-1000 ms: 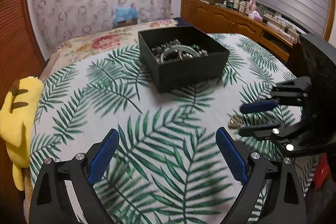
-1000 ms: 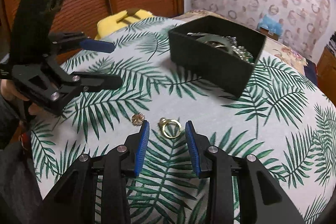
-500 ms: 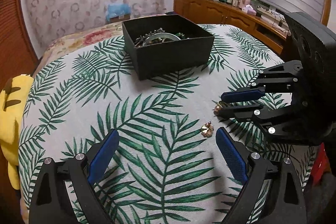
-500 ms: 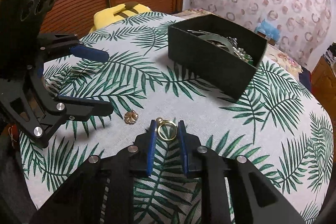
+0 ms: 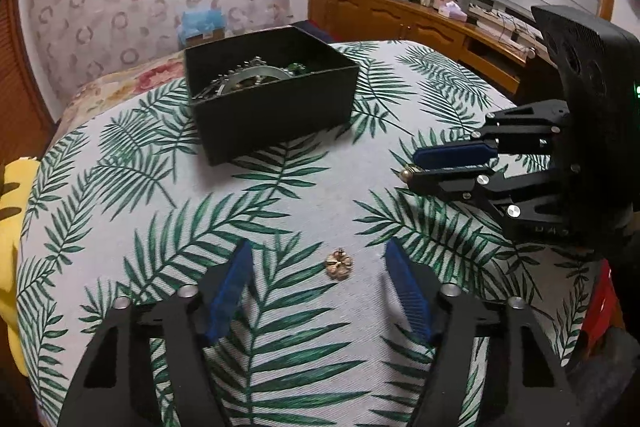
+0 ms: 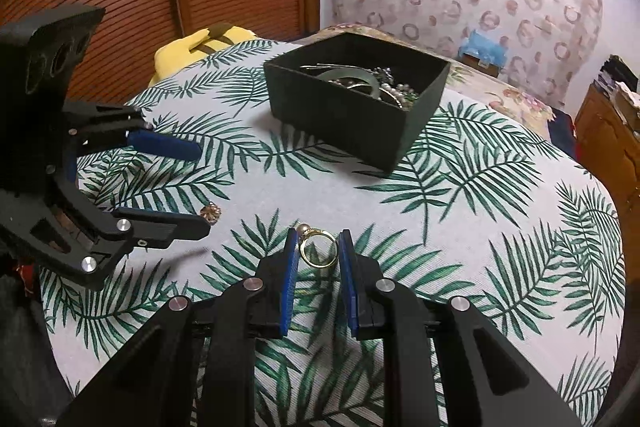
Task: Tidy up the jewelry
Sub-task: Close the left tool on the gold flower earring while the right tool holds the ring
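The right black gripper with blue pads [image 6: 318,251] is reaching low over the palm-leaf printed cloth [image 6: 460,211], at the lower centre of the right wrist view. Its two fingers are pointing forward and are standing close on both sides of a gold ring with a small pearl [image 6: 317,246]. The pads look to be touching the ring's edges, so the tongs are clamped on it; whether the ring is resting on the cloth or is lifted, I cannot tell.

The left black gripper with blue pads [image 5: 320,267] is hovering at the bottom of the left wrist view. Its tongs are standing wide apart and are holding nothing. A small gold flower-shaped earring [image 5: 339,263] is lying on the cloth between the two fingertips, nearer to the right one and touching neither.

The open black square box [image 5: 276,107] is sitting further back, in the upper middle of both views. It is holding a pale bangle [image 6: 352,77] and mixed beaded pieces.
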The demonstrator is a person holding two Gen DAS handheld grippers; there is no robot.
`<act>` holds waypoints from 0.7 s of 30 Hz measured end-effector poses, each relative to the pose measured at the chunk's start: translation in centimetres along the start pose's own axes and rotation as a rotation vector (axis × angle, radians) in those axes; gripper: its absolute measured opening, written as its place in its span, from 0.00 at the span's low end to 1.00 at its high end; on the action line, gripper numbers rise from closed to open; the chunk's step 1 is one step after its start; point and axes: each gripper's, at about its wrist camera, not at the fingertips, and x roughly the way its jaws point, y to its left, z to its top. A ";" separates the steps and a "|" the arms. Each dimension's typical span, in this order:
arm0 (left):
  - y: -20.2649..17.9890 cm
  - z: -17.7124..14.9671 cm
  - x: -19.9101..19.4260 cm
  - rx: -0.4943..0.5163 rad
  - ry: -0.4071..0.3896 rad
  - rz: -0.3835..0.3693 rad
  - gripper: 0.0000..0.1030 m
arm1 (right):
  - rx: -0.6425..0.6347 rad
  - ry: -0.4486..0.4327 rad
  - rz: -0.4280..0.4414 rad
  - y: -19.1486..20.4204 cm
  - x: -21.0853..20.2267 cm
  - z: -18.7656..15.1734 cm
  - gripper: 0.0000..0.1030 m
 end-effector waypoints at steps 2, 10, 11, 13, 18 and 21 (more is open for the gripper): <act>-0.2 0.0 0.3 0.008 0.012 -0.011 0.44 | 0.001 -0.002 -0.001 -0.1 -0.1 0.0 0.21; -1.0 -0.3 0.8 0.043 0.019 -0.012 0.14 | 0.002 -0.009 -0.006 -0.2 -0.3 0.0 0.22; -1.0 -0.2 0.8 0.041 0.018 -0.015 0.14 | 0.002 -0.010 -0.006 -0.2 -0.4 0.0 0.22; -0.9 -0.2 0.7 0.039 0.012 -0.011 0.14 | 0.000 -0.013 -0.008 -0.1 -0.5 0.1 0.22; -0.5 0.4 0.2 0.023 -0.013 0.001 0.14 | -0.001 -0.027 -0.015 -0.3 -0.9 0.7 0.22; 0.0 1.0 -0.3 0.016 -0.032 0.010 0.14 | -0.003 -0.039 -0.022 -0.5 -1.1 1.5 0.22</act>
